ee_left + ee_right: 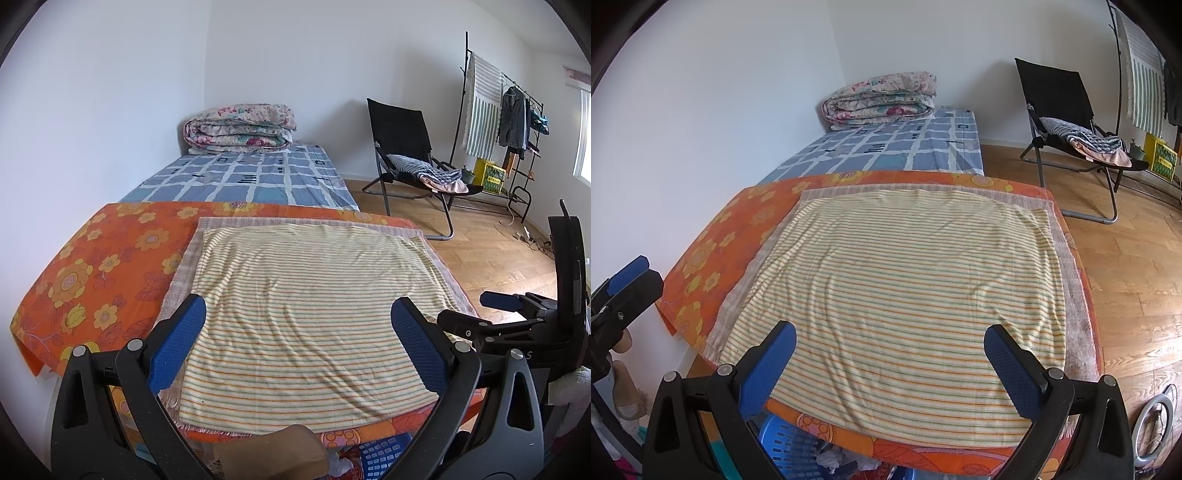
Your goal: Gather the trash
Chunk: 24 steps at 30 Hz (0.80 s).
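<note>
White walls [110, 92] enclosed the room, with wood flooring [1126, 266] on the right side. At far left, an orange floral cloth [92, 266] covered the work surface, and a yellow striped towel [306, 314] lay flat over a greyish fringed mat [1075, 295] on top of it. Behind the surface stood a bed with a blue checked sheet [258, 177], carrying a folded floral quilt [240, 129] against the corner.

The left gripper [299, 332] hung over the near half of the towel with its blue-padded jaws spread wide, nothing between them. The right gripper [890, 354] was likewise held over the towel, jaws apart and holding nothing (it also showed at the right edge of the left wrist view).

Below the near edge of the surface, a blue perforated basket [794, 454] sat partly hidden, with crumpled white trash [831, 461] just beside it. A bare hand [273, 454] reached in at the bottom of the left wrist view, fingers touching a white crumpled piece [340, 463].

Further right stood a black folding chair [402, 147] with a striped cloth [432, 170] draped on its seat, then a yellow crate [489, 177], and a black clothes rack [517, 110] hung with garments. A white ring-shaped object [1152, 424] lay on the floor at far right.
</note>
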Motion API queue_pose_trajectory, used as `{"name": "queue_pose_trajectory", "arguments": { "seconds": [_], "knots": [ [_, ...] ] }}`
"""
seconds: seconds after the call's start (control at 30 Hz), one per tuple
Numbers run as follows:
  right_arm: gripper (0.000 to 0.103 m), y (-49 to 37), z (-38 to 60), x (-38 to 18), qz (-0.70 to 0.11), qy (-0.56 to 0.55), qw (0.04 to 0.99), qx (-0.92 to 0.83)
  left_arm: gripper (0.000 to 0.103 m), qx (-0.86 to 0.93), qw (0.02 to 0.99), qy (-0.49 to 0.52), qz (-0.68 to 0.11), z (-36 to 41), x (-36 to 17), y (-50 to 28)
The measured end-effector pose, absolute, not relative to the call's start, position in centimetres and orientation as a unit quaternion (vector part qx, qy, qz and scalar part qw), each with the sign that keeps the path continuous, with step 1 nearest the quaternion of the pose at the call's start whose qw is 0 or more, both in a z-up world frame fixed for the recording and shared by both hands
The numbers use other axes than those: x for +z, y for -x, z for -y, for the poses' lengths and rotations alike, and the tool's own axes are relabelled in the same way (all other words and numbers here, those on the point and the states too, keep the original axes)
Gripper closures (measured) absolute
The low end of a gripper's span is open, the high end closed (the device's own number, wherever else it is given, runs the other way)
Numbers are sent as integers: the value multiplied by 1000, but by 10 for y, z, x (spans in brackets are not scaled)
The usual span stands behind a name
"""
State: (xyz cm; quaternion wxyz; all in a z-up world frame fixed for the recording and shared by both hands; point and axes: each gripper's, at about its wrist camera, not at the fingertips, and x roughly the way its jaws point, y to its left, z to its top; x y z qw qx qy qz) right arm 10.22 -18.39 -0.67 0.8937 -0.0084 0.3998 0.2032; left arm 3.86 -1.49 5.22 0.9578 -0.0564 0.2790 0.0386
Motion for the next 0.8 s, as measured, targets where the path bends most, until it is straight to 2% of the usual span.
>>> {"name": "queue_pose_trajectory", "arguments": {
  "seconds": [0.8],
  "knots": [
    [0,-100,181,-11,-405,11,891,204,1,39,955,47,-289,-1,42,-34]
  ]
}}
